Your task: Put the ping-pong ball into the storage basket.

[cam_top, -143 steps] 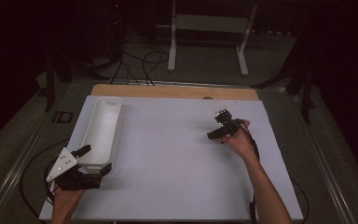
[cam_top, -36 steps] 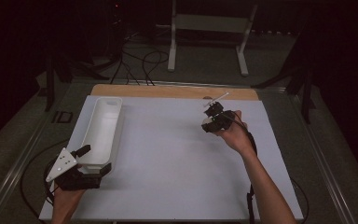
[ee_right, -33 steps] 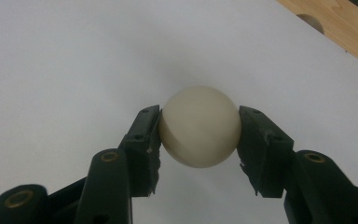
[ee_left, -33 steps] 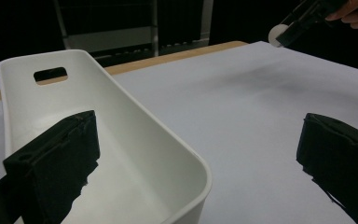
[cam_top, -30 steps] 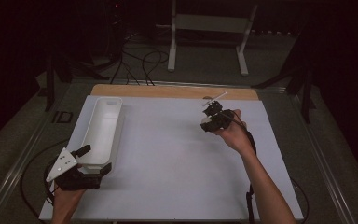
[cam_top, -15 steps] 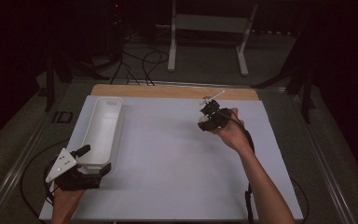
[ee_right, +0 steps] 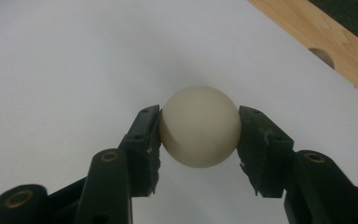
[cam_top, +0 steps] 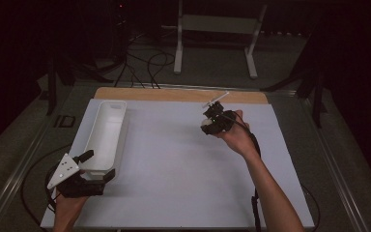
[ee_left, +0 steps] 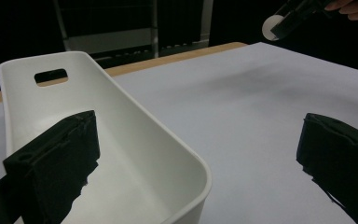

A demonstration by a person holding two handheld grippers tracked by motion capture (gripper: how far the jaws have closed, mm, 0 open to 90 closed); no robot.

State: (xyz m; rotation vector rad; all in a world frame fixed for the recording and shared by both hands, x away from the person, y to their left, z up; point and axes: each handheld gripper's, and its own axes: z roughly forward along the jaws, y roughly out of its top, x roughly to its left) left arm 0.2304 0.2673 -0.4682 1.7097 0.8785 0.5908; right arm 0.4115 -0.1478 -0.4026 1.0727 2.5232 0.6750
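Note:
A cream-white ball [ee_right: 200, 126] is clamped between the two black jaws of my right gripper [ee_right: 199, 128], lifted above the white table sheet. From above, that gripper [cam_top: 207, 126] hangs over the right-centre of the table, the ball [cam_top: 206, 128] at its tip. A long white bin [cam_top: 105, 133] lies along the left side, and in the left gripper view its near rim [ee_left: 186, 158] shows between the jaws. My left gripper [cam_top: 98, 166] stands open at the bin's near end, one jaw inside the bin and one outside over the sheet.
A wooden strip [cam_top: 178, 94] runs along the table's far edge. Beyond it stand a white metal frame [cam_top: 217, 29] and loose cables [cam_top: 145, 58] on the floor. The white sheet [cam_top: 174, 169] lies bare between the bin and the right hand.
My right gripper has carried the ball up, away from me and slightly left. The left gripper has stayed at the bin's near end.

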